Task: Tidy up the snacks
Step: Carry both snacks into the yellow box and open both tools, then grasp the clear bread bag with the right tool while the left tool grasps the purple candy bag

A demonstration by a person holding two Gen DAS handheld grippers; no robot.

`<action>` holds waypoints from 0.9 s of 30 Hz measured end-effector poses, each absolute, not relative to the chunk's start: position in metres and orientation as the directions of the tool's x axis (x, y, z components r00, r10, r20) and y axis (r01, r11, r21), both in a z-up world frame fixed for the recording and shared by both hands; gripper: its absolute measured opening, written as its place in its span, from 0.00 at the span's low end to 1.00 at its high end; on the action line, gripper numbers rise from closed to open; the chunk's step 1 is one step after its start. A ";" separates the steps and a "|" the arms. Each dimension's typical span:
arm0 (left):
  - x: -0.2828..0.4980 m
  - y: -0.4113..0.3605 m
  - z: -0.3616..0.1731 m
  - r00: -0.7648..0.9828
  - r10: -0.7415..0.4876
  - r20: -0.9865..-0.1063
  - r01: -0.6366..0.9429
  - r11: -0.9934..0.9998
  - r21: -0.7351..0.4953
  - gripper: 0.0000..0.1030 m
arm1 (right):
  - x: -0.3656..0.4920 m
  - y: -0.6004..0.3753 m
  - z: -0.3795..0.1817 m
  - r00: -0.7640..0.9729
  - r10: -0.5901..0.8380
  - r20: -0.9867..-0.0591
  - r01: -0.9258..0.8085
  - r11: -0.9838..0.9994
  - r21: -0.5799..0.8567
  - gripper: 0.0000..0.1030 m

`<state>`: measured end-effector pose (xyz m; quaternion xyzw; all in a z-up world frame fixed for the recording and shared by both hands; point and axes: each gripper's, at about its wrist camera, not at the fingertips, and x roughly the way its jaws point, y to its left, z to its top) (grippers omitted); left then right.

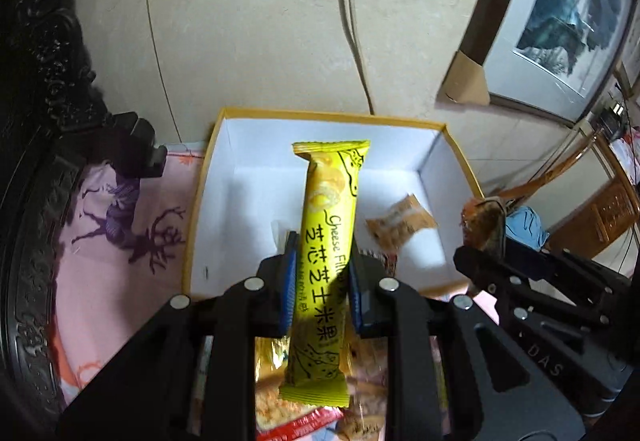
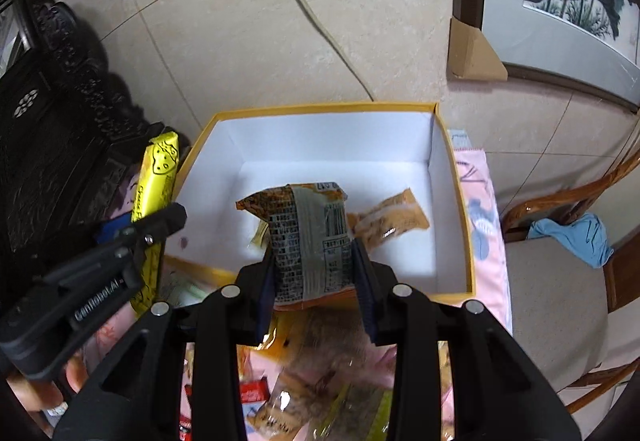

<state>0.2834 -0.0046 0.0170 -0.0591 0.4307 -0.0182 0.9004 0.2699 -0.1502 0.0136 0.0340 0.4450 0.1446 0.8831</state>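
Observation:
My left gripper [image 1: 322, 261] is shut on a long yellow cheese snack bar [image 1: 326, 237], which sticks out forward over the open yellow box [image 1: 316, 116] with its white inside. The right gripper [image 2: 314, 259] is shut on an orange and grey snack packet [image 2: 310, 237], held above the near side of the same box [image 2: 320, 107]. One small orange wrapped snack [image 1: 400, 223] [image 2: 394, 221] lies on the box floor at the right. In the right wrist view the left gripper's finger [image 2: 160, 223] and the yellow bar [image 2: 158, 173] show at the left.
More loose snacks [image 2: 288, 393] lie on the pink cloth [image 1: 116, 225] beneath the grippers. Dark carved furniture [image 1: 36, 81] stands at the left. A framed picture [image 1: 560, 21] leans on the tiled wall, a cable [image 1: 352, 25] hangs down it, and a wooden chair [image 2: 568, 281] stands at the right.

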 end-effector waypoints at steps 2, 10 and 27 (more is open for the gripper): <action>0.294 -0.002 0.015 0.619 -0.082 -0.781 -0.023 0.992 -0.122 0.21 | 0.284 -0.151 0.013 0.563 0.279 -0.778 -0.221 0.958 0.183 0.35; 0.310 0.019 0.028 0.631 -0.019 -0.776 -0.091 0.991 -0.098 0.92 | 0.321 -0.154 0.008 0.545 0.182 -0.819 -0.201 0.976 0.083 0.59; 0.108 0.026 -0.045 0.547 -0.152 -0.823 -0.085 0.968 -0.235 0.94 | 0.129 -0.296 -0.100 0.348 0.114 -0.931 0.089 0.984 0.154 0.62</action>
